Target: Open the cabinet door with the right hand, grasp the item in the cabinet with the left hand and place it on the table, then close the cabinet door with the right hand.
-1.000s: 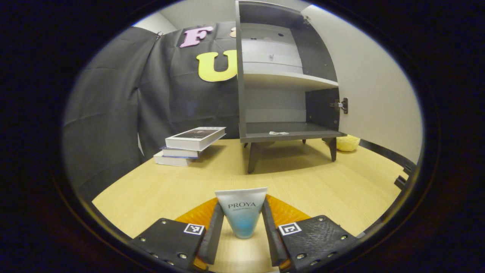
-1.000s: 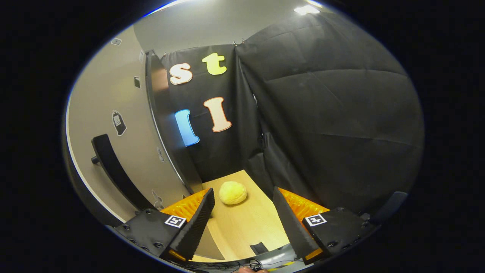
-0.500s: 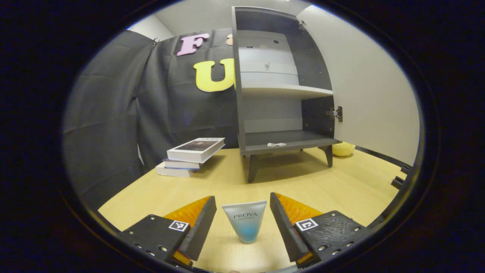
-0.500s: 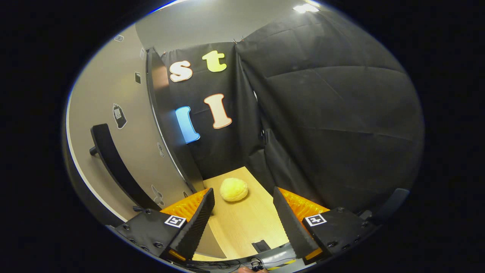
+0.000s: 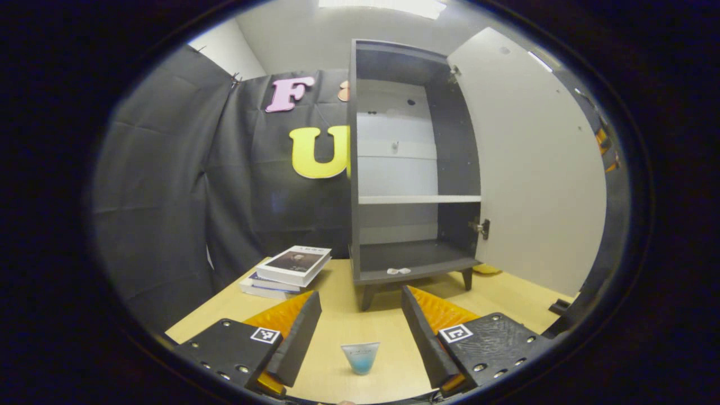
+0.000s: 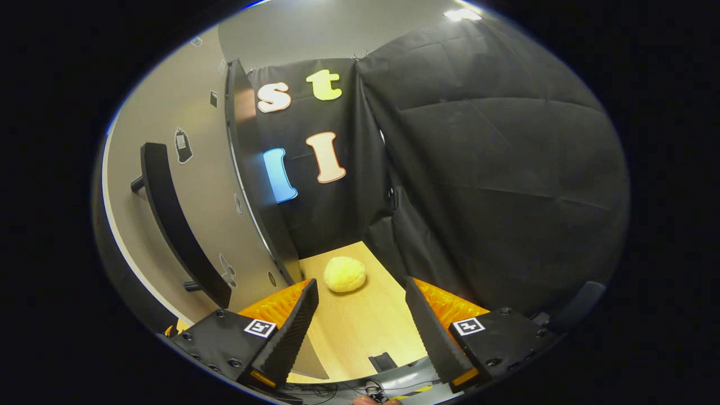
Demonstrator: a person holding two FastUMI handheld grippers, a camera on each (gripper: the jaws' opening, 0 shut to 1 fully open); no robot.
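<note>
So tube [image 5: 360, 357] stands on tabletop [image 5: 500, 289], my left gripper [image 5: 360, 332] fingers wide; right gripper [image 6: 360, 326], fingers wide too, must push door [image 6: 169, 146] shut.

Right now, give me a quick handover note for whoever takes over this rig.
Left claw: open, holding nothing, above the table.
Right claw: open, holding nothing, beside the cabinet door, near its handle.
Tube: standing on the table, free of the left claw.
Cabinet: door wide open.
Done: door opened, tube placed.
Left: close the door with the right claw.
</note>
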